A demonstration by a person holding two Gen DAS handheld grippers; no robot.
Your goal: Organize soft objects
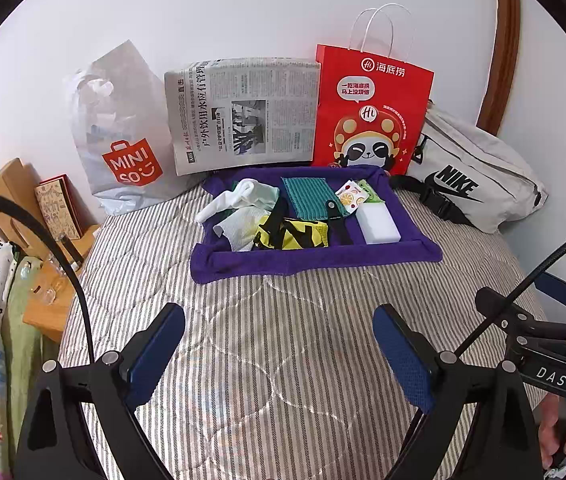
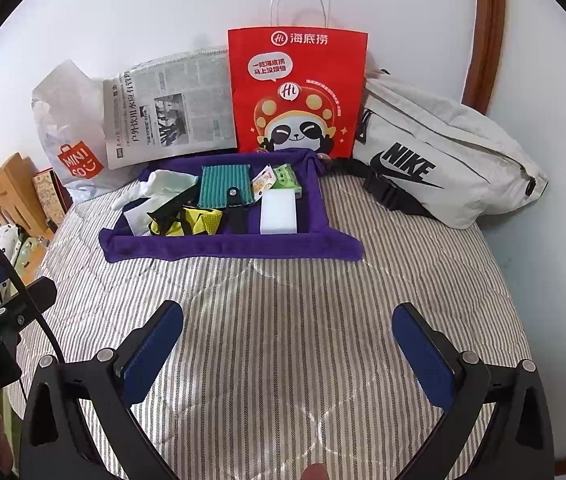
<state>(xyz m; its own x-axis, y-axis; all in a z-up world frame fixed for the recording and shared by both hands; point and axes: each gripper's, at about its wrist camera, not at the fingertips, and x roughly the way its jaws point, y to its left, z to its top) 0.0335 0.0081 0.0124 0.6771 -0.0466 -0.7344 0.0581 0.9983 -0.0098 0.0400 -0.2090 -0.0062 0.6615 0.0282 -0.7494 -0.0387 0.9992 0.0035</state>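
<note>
Both grippers hang over the near part of the bed, above its grey-and-white striped quilt [image 1: 267, 320], and neither touches anything. The left gripper [image 1: 279, 354] has its blue-padded fingers spread wide with only quilt between them; the right gripper [image 2: 287, 350] is spread just as wide and holds nothing.

Well ahead of them, toward the wall, lies a purple cloth tray with rolled soft edges [image 1: 315, 262], resting flat on the quilt. Inside it, on the left, sits a crumpled white sock [image 1: 229, 200], touching a pale patterned paper towel [image 1: 243, 230]. Just beside that is a bunched yellow mesh pouch with black straps [image 1: 295, 234]. Behind it lies a flat teal ribbed cloth [image 1: 309, 196], and a black strap with a round buckle [image 1: 337, 220] runs across its near corner. On the right side of the tray is a white rectangular sponge block [image 1: 377, 224], with a small fruit-print packet [image 1: 353, 196] and a green packet [image 1: 369, 194] just behind it.

Leaning on the wall behind the tray stand a white plastic Miniso bag [image 1: 123, 148], a folded newspaper [image 1: 243, 116] and a red paper bag printed with a panda [image 1: 371, 108]. A light grey Nike waist bag [image 1: 479, 176] lies to the right of the tray.
</note>
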